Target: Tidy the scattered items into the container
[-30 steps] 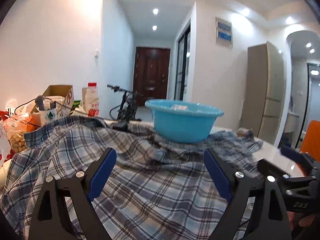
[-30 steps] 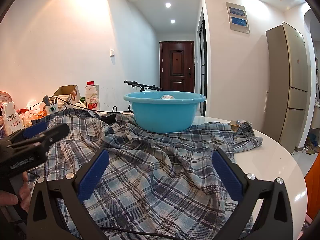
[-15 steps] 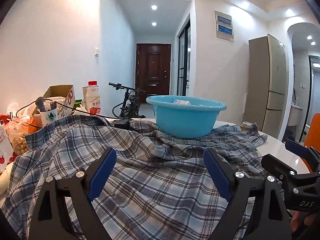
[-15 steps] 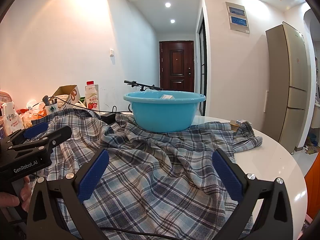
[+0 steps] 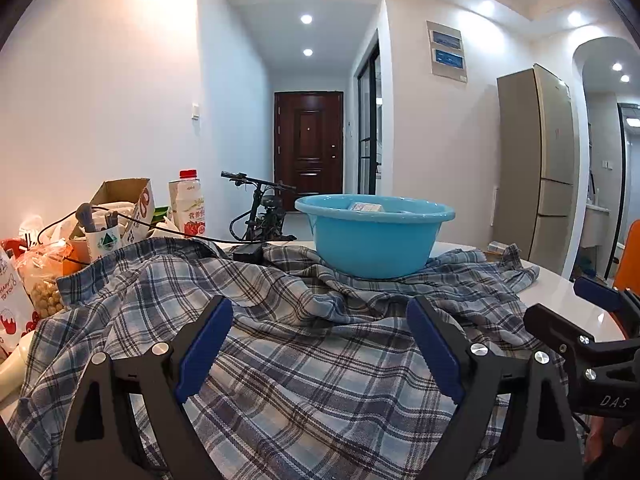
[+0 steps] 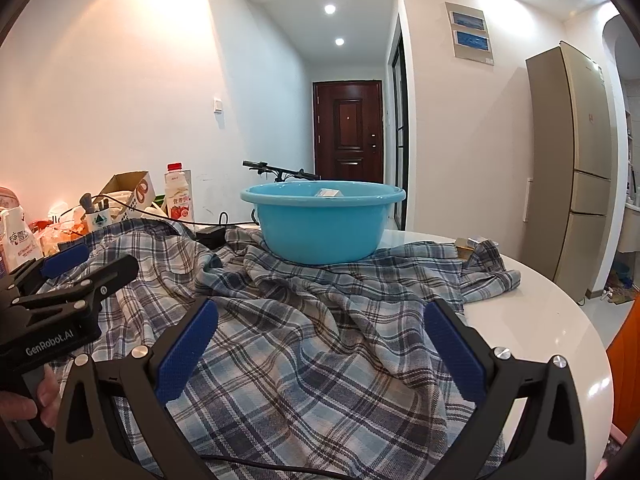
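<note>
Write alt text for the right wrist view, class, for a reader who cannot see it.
A round light-blue plastic basin stands on a rumpled blue-and-grey plaid shirt spread over a round white table. The right gripper is open above the shirt, gripping nothing, with the left gripper at the left edge. Cartons and snack bags crowd the table's far left.

A blue, white and grey plaid shirt [image 6: 304, 344] covers the glossy white counter [image 6: 560, 320]. On it sits a plain turquoise basin [image 6: 322, 224]. Left of the basin stand a red-capped white carton [image 6: 179, 198] and a brown cardboard box [image 6: 128, 192]. Behind the basin is a dark reddish-brown door [image 6: 348, 132].
</note>
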{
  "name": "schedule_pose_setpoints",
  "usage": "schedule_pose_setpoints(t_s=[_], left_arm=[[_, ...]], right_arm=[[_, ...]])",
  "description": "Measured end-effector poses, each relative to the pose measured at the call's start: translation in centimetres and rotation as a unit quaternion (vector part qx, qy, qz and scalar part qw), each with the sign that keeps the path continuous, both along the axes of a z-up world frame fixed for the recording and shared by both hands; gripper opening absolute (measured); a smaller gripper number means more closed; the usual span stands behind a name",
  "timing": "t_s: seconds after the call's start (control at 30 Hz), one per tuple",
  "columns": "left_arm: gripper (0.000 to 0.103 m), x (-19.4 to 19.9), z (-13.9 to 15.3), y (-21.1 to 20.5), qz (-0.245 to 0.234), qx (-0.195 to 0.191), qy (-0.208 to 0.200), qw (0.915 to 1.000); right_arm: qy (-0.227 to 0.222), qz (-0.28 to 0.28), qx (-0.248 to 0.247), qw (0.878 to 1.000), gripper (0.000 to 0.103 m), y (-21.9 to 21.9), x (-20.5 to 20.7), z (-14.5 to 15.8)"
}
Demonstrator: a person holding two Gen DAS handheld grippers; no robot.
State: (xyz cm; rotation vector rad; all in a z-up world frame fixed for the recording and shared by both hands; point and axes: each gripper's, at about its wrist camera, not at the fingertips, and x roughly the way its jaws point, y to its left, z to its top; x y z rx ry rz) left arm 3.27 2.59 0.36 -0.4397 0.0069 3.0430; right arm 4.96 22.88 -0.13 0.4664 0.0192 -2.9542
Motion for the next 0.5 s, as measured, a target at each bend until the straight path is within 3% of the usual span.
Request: schedule_pose_setpoints(t_s=[0.5], left_arm=[[0.091, -0.18, -0.27, 0.88, -0.012, -0.020, -0.006, 0.9997]], right_arm=[[0.000, 0.000, 0.000, 1.000, 0.103, 0.05, -0.11, 0.01]])
